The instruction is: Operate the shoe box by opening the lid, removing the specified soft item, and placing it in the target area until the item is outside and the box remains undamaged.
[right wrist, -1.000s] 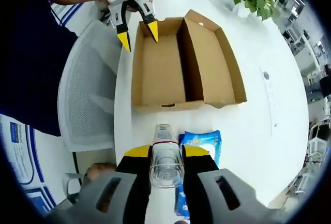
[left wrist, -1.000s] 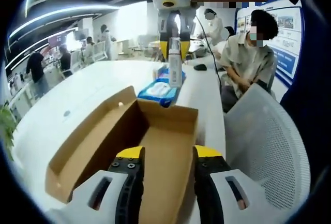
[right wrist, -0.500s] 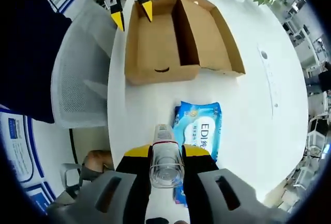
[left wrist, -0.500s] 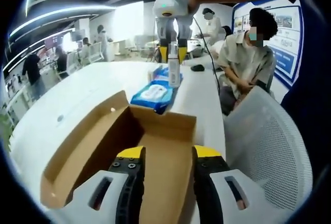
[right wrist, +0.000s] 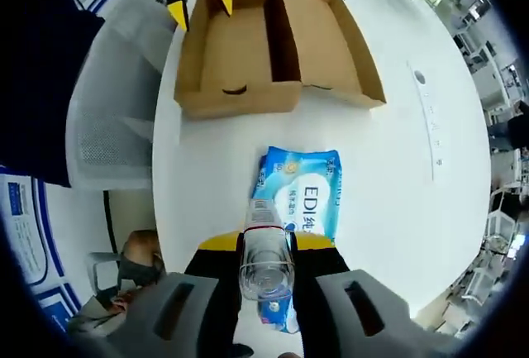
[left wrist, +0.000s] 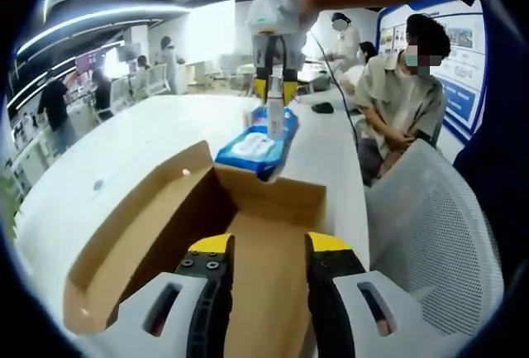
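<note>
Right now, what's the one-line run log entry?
brown cardboard shoe box: open, empty | right gripper: holds clear plastic bottle above blue wet-wipes pack | left gripper: open at box

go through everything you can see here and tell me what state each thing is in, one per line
Shoe box: open, lid folded back flat, inside looks empty.
Wipes pack: lying flat on the white table, outside the box.
Clear bottle: held between the right gripper's jaws.
Left gripper: open, over the box.

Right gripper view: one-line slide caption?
Right gripper holds a clear bottle above a blue wipes pack; open shoe box beyond.
</note>
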Demonstrator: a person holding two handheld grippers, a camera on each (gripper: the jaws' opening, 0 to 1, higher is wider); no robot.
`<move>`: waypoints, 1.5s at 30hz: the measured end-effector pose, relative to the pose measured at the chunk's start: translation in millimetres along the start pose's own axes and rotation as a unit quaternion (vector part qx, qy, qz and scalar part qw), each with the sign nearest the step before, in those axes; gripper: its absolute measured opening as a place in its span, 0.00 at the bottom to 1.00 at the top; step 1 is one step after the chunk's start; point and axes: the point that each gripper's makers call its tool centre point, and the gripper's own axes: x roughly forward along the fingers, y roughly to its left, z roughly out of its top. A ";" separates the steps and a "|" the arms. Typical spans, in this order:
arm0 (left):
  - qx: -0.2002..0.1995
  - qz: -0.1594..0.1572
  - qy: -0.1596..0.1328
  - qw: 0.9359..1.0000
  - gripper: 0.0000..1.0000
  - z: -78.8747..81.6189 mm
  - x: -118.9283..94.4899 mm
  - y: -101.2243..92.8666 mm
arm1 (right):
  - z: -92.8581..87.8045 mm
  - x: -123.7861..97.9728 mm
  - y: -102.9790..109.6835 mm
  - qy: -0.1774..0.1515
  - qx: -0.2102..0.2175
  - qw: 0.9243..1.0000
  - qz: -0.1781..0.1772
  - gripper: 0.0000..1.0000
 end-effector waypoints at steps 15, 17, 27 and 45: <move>-0.011 -0.001 0.000 1.000 0.31 -4.5 1.9 9.0 | -0.6 6.8 -54.9 0.021 -0.010 1.000 -0.017 0.20; -0.009 -0.001 0.004 1.000 0.32 -6.8 2.4 9.8 | -1.8 7.6 -60.6 0.024 -0.010 1.000 -0.018 0.20; -0.008 -0.007 0.020 1.000 0.30 -14.9 6.4 10.0 | -9.7 14.2 -91.9 0.034 -0.004 0.999 -0.029 0.20; -0.015 0.004 0.019 1.000 0.31 -11.9 9.0 19.8 | -11.7 37.2 -115.9 0.046 -0.015 0.998 -0.028 0.20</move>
